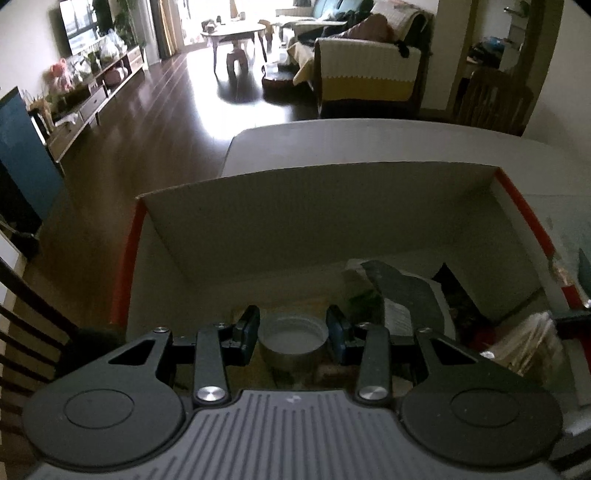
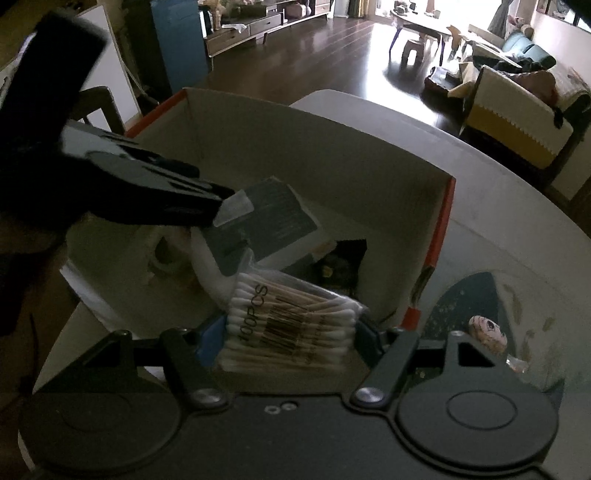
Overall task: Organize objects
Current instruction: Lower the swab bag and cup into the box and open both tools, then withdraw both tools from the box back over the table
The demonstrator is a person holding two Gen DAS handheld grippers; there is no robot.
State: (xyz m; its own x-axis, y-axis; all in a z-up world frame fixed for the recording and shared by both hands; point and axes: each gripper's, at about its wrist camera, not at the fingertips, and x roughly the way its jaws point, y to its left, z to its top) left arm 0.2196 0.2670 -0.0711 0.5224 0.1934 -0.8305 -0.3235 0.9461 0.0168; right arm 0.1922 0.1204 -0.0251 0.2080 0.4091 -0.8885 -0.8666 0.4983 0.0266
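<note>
Cardboard box (image 1: 317, 229) with red edges on a pale table (image 1: 369, 140), holding a dark packet (image 1: 402, 291). Left wrist view only: left gripper (image 1: 293, 334) inside the box, fingers closed against a small round jar with a white lid (image 1: 293, 338). Right wrist view only: right gripper (image 2: 291, 332) clamped on a clear pack of cotton swabs (image 2: 291, 325) marked 100PCS, held over the box's near edge.

A home living room: sofa (image 1: 365, 70), coffee table (image 1: 236, 31), TV cabinet (image 1: 92, 96).
</note>
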